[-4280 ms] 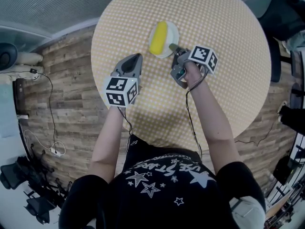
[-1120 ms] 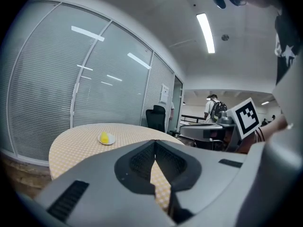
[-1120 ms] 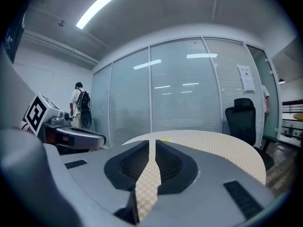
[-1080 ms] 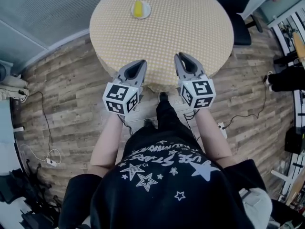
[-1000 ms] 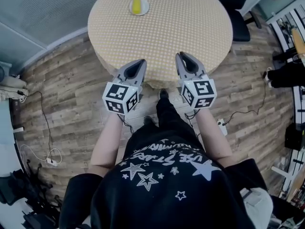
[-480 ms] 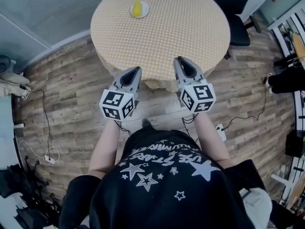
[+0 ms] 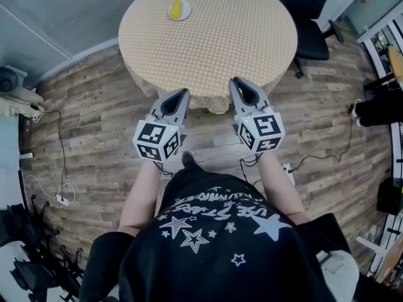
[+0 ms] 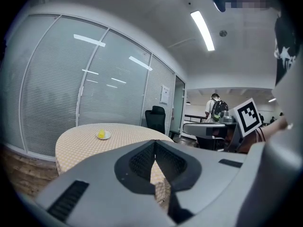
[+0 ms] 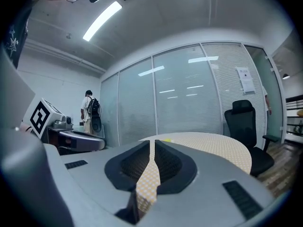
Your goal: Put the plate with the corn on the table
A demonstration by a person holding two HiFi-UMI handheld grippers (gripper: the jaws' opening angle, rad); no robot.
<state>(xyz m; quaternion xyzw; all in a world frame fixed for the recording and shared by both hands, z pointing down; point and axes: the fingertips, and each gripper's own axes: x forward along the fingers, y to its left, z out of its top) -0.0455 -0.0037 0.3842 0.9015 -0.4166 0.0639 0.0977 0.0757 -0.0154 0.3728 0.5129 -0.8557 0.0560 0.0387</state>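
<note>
plate (image 7: pixel 187 10) with the corn (image 7: pixel 175 9) sits flat on the round worktop (image 7: pixel 239 30), at about 11 o'clock on its far side, well apart from both grippers. left gripper (image 7: pixel 181 93) and right gripper (image 7: pixel 237 82) hang side by side near the worktop's 6 o'clock edge, pointing to 12. both sets of jaws are clenched together, nothing between them. step in hand looks like the finish: placing reads as done, plate let go. next move likely calls for nothing more than keeping both grippers clear of the worktop.
</note>
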